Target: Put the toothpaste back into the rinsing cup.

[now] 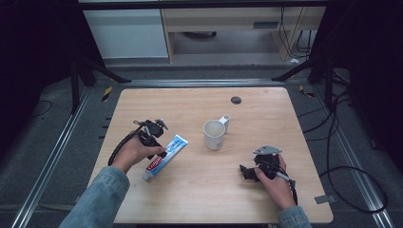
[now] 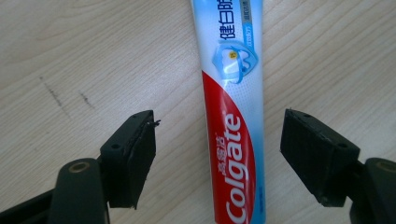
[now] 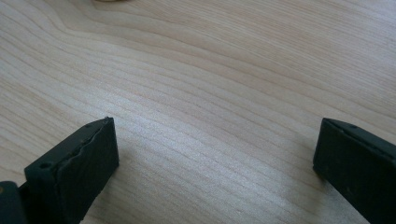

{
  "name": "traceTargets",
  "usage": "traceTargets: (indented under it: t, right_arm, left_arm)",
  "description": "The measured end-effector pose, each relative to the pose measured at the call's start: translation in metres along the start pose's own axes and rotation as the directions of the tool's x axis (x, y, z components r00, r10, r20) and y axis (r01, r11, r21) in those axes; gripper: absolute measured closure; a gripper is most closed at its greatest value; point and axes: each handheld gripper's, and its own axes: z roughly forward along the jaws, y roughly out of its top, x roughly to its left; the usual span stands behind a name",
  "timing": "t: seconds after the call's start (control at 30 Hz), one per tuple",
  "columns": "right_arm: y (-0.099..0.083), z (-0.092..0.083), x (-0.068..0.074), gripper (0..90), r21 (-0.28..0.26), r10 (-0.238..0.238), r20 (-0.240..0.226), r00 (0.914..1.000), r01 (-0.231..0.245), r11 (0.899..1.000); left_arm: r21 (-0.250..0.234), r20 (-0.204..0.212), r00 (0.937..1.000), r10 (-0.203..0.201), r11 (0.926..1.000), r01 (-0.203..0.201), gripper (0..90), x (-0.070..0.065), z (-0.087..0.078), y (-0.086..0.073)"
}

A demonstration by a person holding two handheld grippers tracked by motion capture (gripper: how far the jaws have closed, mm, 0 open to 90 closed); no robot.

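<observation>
Toothpaste tube (image 2: 236, 140): lies flat on the wooden table (image 1: 266, 199) at about 8 o'clock from the cup, cap end toward the person, crimped end pointing to 1 o'clock.
Brand: "Colgate" in white letters on the red band, readable in the left gripper view.
Other writing: Chinese characters in blue on the white upper part and small white ones beside the brand name; a small panel of fine print is too small to read.
Emblem: a blue tooth-and-shield mark with a yellow dot.
Cut off: the tube's cap end and crimped end run out of the left gripper view.
Left gripper (image 2: 217, 156): jaws spread on either side of the tube, pads clear of it on both sides.
Right gripper (image 3: 215, 163): at 4 o'clock from the cup, jaws wide apart over bare wood.
Cup (image 1: 214, 134): white, upright, handle toward 1 o'clock; no lettering shows.
Hard to make out: a pale rim at the top edge of the right gripper view.
</observation>
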Motion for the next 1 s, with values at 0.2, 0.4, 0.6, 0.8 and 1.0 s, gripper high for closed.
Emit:
traceTargets:
  t: [0.2,0.4,0.6,0.8,1.0]
  right_arm:
    - [0.0,0.0,0.0,0.3,-0.001,0.0,-0.001,1.0,0.0,1.0]
    - [0.0,0.0,0.0,0.4,-0.002,0.0,-0.003,1.0,0.0,1.0]
    - [0.0,0.0,0.0,0.3,-0.001,-0.001,-0.004,1.0,0.001,1.0]
    - [0.0,0.0,0.0,0.4,-0.001,-0.001,-0.005,1.0,0.001,1.0]
    - [0.0,0.0,0.0,0.4,-0.001,-0.001,-0.004,1.0,0.001,1.0]
  left_arm:
    - [0.041,0.013,0.9998,-0.014,0.9991,0.014,28.8,-0.006,0.011,0.014]
    - [0.071,0.003,0.9995,-0.032,0.997,0.031,30.7,-0.005,0.023,0.026]
    - [0.084,0.003,0.9998,-0.021,0.9963,0.021,32.1,-0.011,0.03,0.034]
    - [0.116,-0.003,0.9999,-0.013,0.9932,0.013,32.9,-0.014,0.04,0.037]
    - [0.128,0.004,0.9999,-0.014,0.9917,0.013,35.7,-0.015,0.045,0.041]
